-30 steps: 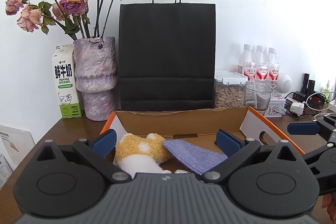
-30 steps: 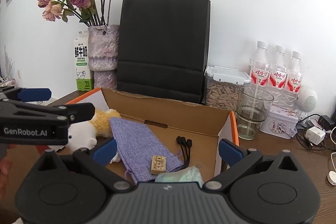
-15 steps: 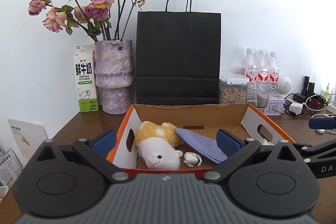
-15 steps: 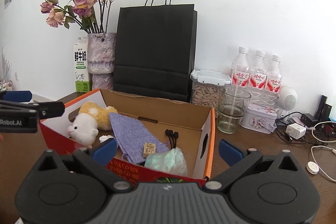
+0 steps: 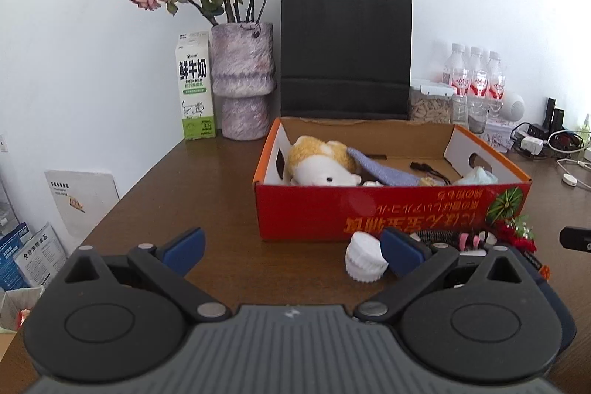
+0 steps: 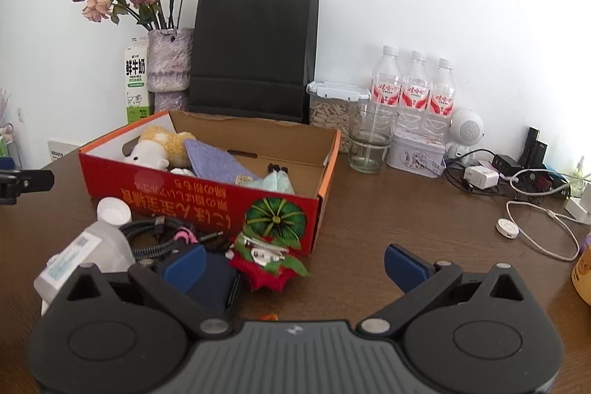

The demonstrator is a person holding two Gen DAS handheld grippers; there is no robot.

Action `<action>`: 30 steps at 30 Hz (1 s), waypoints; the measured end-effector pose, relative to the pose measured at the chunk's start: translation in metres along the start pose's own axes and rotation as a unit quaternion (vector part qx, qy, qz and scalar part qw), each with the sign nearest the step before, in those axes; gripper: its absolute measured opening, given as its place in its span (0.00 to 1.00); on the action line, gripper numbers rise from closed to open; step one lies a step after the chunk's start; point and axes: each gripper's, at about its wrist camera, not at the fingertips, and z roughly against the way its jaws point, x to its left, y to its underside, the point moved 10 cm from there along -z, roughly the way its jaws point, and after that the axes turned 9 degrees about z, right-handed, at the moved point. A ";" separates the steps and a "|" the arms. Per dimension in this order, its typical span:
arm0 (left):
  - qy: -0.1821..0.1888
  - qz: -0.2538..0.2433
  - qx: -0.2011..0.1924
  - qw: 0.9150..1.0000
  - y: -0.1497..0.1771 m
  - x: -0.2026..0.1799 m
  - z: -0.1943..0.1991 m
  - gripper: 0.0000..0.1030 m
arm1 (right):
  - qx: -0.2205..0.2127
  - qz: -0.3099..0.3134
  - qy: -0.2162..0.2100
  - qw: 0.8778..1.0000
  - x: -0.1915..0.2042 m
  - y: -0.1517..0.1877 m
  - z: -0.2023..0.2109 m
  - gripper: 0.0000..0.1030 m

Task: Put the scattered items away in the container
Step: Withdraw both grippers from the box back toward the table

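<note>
Task is sitting partly done, judged from the layout. Nearest, in front of the red cardboard box (image 6: 199,198), several things are still lying loose on the brown wooden table (image 6: 406,220): a dark blue flat pouch (image 6: 212,277), a clear plastic bottle with a white label (image 6: 92,253) lying on its side, a red-and-green felt flower clip (image 6: 269,264), a coiled black braided cable (image 6: 159,235), and a white ribbed screw cap (image 5: 365,257) just before the box's front wall. Inside the box are resting a yellow-and-white plush toy (image 5: 321,161) at its left end, a lilac fabric pouch (image 6: 218,161) beside it, a small black cable (image 5: 424,168) toward the back, and a pale green crumpled wrapper (image 6: 275,181) near the front right. Behind the box are standing a black paper bag (image 5: 345,47) and a mottled purple vase of dried roses (image 5: 243,87). Pose: the left gripper (image 5: 291,250) is hovering low before the box's front left corner, fingers spread wide, nothing between them, its right finger beside the cap. The right gripper (image 6: 295,261) is hovering before the box's front right corner, likewise spread and empty, left finger over the pouch. Both are pointing toward the box.
</note>
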 end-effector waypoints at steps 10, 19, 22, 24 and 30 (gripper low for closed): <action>0.014 0.003 0.065 0.998 0.049 0.005 0.001 1.00 | 0.043 -0.019 0.007 0.999 -0.003 0.052 0.015 1.00; 0.032 -0.019 0.088 0.995 0.063 -0.024 -0.015 1.00 | 0.045 -0.020 -0.008 0.999 0.002 0.059 0.020 1.00; 0.032 -0.017 0.089 0.995 0.066 -0.026 -0.017 1.00 | 0.046 -0.020 -0.015 0.999 0.004 0.060 0.018 1.00; 0.039 -0.016 0.089 0.995 0.067 -0.028 -0.016 0.97 | 0.046 -0.021 -0.019 0.999 0.006 0.060 0.017 1.00; 0.071 -0.020 0.096 0.993 0.071 -0.036 -0.013 0.16 | 0.047 -0.028 -0.022 0.998 0.005 0.061 0.014 1.00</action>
